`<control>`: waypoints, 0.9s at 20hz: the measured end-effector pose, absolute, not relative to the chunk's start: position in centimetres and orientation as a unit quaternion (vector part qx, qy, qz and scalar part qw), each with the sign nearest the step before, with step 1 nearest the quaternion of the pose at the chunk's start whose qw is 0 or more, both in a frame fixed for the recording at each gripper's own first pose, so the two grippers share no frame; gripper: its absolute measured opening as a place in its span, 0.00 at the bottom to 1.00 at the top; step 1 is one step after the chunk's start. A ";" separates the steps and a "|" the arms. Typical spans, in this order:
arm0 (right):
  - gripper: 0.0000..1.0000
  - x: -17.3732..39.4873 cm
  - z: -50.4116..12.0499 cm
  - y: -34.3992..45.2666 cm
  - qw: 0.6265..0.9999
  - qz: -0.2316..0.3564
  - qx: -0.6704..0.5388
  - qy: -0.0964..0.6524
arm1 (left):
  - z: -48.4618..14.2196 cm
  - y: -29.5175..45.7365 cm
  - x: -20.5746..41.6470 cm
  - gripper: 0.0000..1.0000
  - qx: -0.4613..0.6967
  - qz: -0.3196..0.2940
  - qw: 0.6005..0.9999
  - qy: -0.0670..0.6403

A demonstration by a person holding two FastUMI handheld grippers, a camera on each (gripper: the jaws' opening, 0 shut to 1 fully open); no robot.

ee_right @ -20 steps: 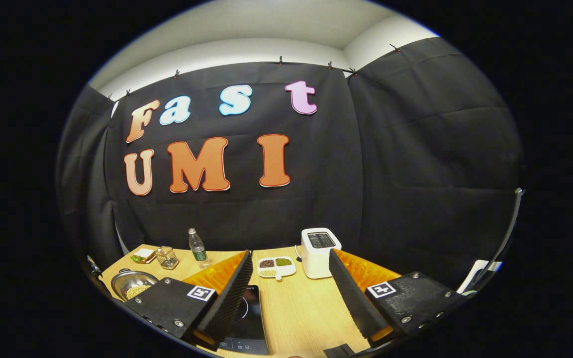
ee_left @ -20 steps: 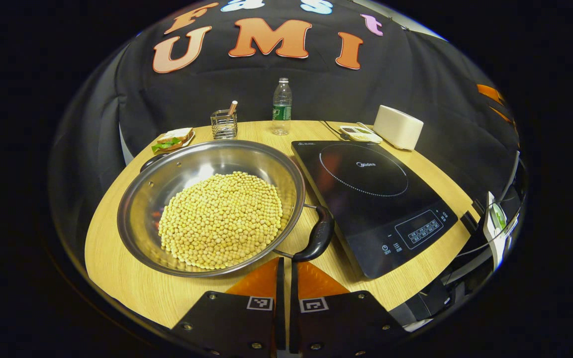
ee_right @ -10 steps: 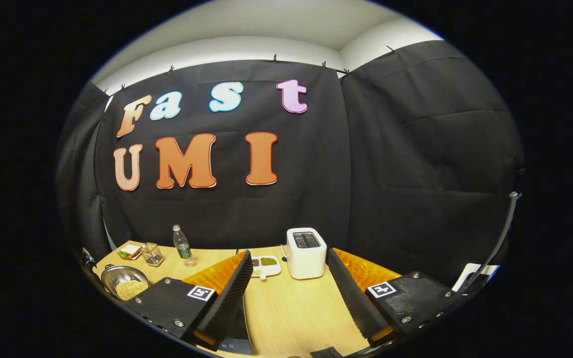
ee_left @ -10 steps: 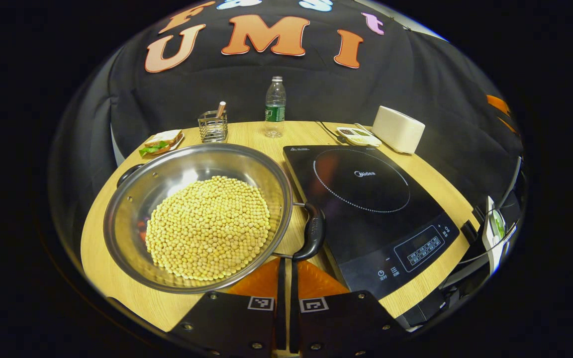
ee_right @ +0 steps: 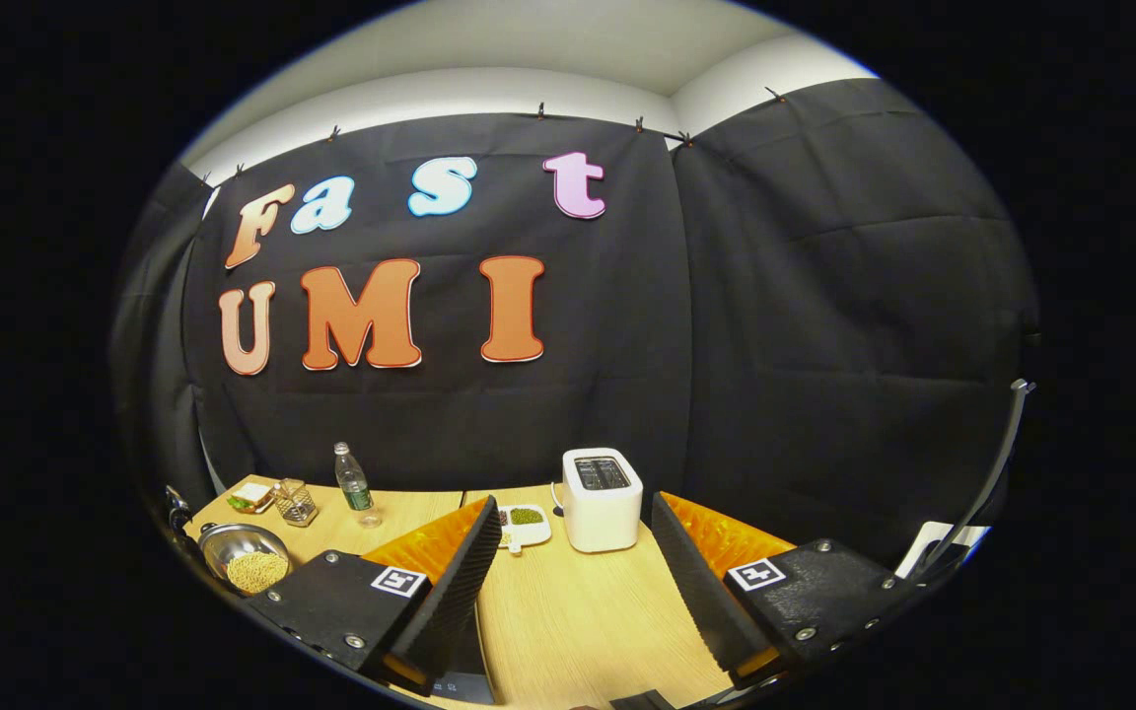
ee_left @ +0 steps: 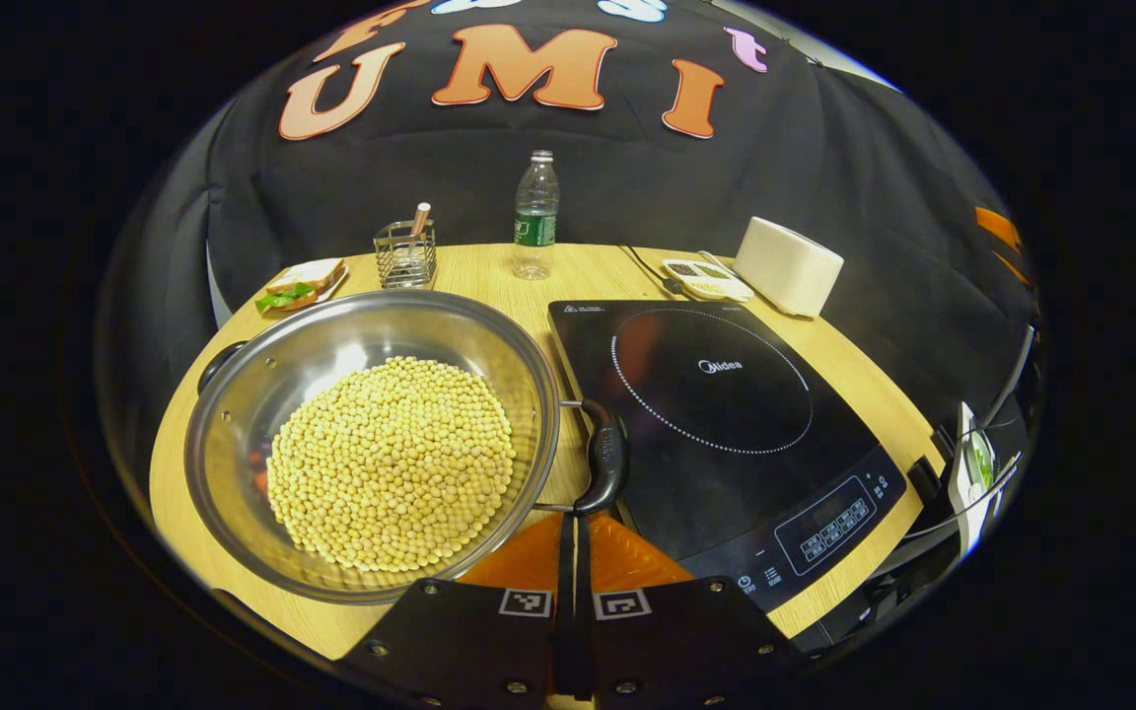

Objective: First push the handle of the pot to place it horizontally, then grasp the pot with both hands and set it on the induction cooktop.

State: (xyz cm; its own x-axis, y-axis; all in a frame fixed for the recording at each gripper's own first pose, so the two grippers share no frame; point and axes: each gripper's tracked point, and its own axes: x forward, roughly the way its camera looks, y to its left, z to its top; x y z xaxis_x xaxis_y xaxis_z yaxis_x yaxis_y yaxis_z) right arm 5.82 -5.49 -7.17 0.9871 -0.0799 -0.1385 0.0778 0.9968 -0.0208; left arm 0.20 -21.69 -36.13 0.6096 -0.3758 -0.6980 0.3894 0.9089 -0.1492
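A wide steel pot (ee_left: 262, 394) full of yellow beans (ee_left: 390, 463) rests on the wooden table (ee_left: 489, 281) in the left gripper view. Its near black handle (ee_left: 604, 463) lies between the pot and the black induction cooktop (ee_left: 716, 424). My left gripper (ee_left: 573, 528) is shut, its fingertips right at the lower end of that handle; contact is hard to tell. A second black handle (ee_left: 216, 361) shows at the pot's far left rim. In the right gripper view my right gripper (ee_right: 573, 567) is open above the table, with the pot (ee_right: 243, 557) small at the far left.
At the back of the table stand a water bottle (ee_left: 533, 217), a wire holder (ee_left: 404, 254), a sandwich on a plate (ee_left: 297, 289), a small divided dish (ee_left: 706, 279) and a white toaster (ee_left: 787, 264). The table edge falls off to the right of the cooktop.
The near handle has swung from pointing down-right toward a more upright line beside the cooktop, the pot turning with it. My left gripper stayed shut. The right gripper view drifted slightly right.
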 end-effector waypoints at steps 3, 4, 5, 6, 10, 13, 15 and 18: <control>0.95 6.3 -7.5 -6.1 0.996 -0.048 -0.006 0.071 | -36.1 -22.0 1.0 0.01 0.002 -0.212 0.898 0.386; 0.96 6.4 -7.6 -6.1 0.996 -0.049 -0.004 0.072 | -36.1 -22.1 1.2 0.01 0.001 -0.210 0.899 0.384; 0.96 6.4 -7.7 -6.2 0.996 -0.050 -0.002 0.073 | -36.1 -22.2 1.4 0.01 0.000 -0.209 0.900 0.383; 0.96 6.5 -7.9 -6.2 0.996 -0.052 -0.001 0.076 | -36.0 -22.4 1.7 0.01 -0.001 -0.207 0.901 0.382; 0.95 6.7 -8.6 -6.0 0.995 -0.051 -0.002 0.083 | -36.3 -23.0 2.9 0.01 -0.013 -0.201 0.904 0.378; 0.96 7.0 -8.9 -6.1 0.995 -0.052 -0.007 0.086 | -36.3 -23.4 3.6 0.01 -0.022 -0.199 0.905 0.376; 0.96 7.1 -9.1 -6.1 0.995 -0.054 -0.007 0.087 | -36.3 -23.5 4.0 0.01 -0.027 -0.198 0.906 0.374; 0.95 7.2 -9.3 -6.3 0.994 -0.055 -0.005 0.090 | -36.4 -23.7 4.6 0.01 -0.026 -0.197 0.907 0.371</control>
